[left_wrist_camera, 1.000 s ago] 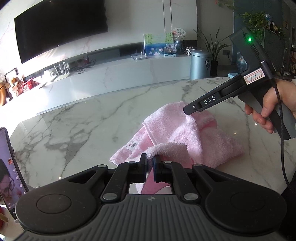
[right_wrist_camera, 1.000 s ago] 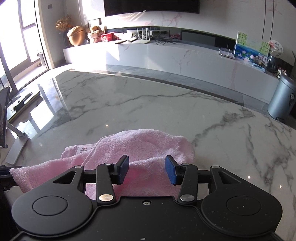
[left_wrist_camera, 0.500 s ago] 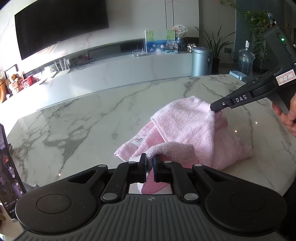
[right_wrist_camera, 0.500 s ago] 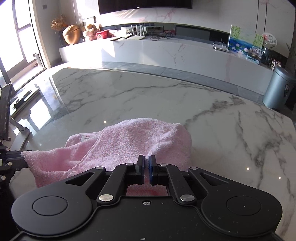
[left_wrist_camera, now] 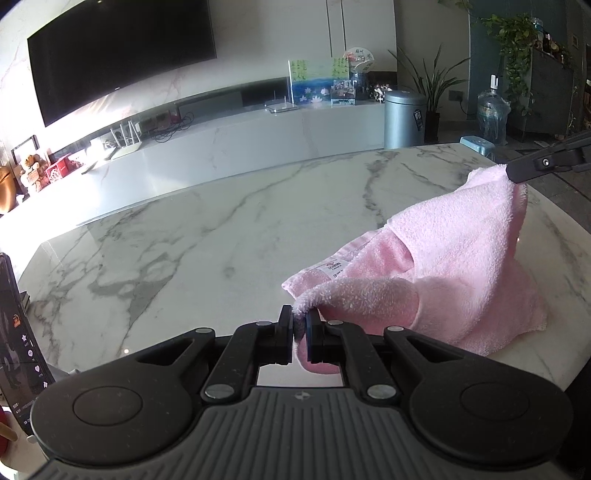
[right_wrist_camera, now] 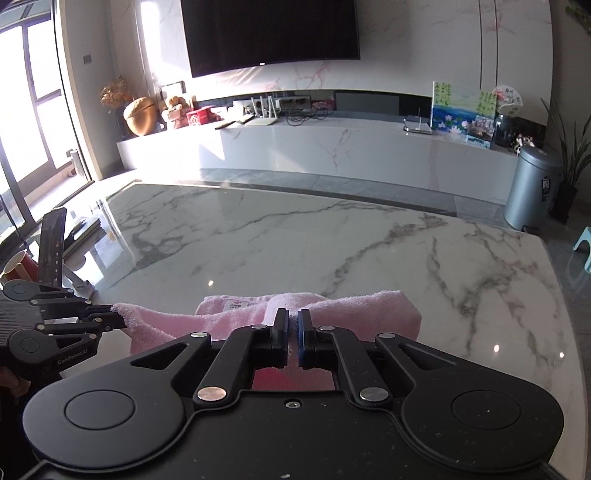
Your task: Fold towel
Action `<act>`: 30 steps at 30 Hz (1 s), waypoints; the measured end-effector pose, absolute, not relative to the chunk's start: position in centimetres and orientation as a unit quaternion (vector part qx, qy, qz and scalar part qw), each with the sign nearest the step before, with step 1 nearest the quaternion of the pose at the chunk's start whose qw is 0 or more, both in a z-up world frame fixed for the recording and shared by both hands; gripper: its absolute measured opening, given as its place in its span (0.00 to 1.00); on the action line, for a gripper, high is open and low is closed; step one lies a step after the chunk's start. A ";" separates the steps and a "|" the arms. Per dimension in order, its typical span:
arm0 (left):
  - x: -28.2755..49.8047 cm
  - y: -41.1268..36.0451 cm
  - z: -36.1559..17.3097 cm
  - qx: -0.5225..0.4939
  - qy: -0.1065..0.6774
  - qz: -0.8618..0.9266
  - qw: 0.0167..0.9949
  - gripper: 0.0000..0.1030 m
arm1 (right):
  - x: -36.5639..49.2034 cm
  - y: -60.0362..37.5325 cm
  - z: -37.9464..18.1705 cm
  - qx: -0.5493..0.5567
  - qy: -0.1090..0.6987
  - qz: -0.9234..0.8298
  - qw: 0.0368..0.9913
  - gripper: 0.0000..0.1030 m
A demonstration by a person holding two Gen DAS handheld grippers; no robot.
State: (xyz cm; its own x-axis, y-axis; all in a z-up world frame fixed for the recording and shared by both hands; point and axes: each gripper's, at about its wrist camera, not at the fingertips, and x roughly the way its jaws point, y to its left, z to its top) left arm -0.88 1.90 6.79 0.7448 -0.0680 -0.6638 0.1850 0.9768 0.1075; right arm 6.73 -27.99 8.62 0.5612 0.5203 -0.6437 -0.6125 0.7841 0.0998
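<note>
A: Where is the soft pink terry towel (left_wrist_camera: 454, 266)?

B: On the white marble table (left_wrist_camera: 207, 236), pinched by the left gripper (left_wrist_camera: 300, 322) and right gripper (right_wrist_camera: 293, 325), both clamped on corners. Limp, light cloth; edges are best gripped.

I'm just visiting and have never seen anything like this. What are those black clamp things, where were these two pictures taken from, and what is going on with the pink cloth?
There is no robot arm here. A person holds a black two-finger clamp in each hand, and each clamp carries a wide-angle camera looking forward along its fingers. One picture comes from the left gripper, the other from the right gripper.

On the white marble table lies a pink towel, which is to be folded. Both clamps are shut on it: the left one pinches a near edge, and the right one pinches another part, raised off the table. Each clamp also shows at the edge of the other's picture.

A phone on a stand sits at the table's side; behind are a television and a grey bin.
</note>
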 end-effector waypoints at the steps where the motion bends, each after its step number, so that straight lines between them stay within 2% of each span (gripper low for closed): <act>1: -0.9 1.8 6.8 0.083 0.351 -0.070 0.930 0.05 | 6.3 -28.2 8.6 -0.070 0.345 0.322 0.879 0.03; 20: -1.8 0.2 4.3 0.075 0.399 -0.104 0.908 0.05 | 2.2 -30.6 0.5 -0.087 0.513 0.266 0.811 0.04; 26: -2.2 0.2 4.2 0.064 0.399 -0.117 0.907 0.05 | 2.4 -31.6 1.9 -0.083 0.499 0.261 0.822 0.14; 29: -2.5 0.0 4.4 0.055 0.393 -0.149 0.906 0.05 | 2.8 -31.5 3.6 -0.084 0.473 0.264 0.837 0.37; 30: -2.6 -0.3 4.4 0.054 0.391 -0.162 0.904 0.05 | 3.0 -31.3 4.0 -0.085 0.467 0.265 0.840 0.38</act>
State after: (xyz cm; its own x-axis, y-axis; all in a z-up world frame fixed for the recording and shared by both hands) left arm -2.63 -0.27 4.38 0.6419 -0.2501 -0.7248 0.3351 0.9418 -0.0282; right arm 3.05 -31.26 3.98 0.4242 0.3655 -0.8285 -0.5234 0.8456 0.1051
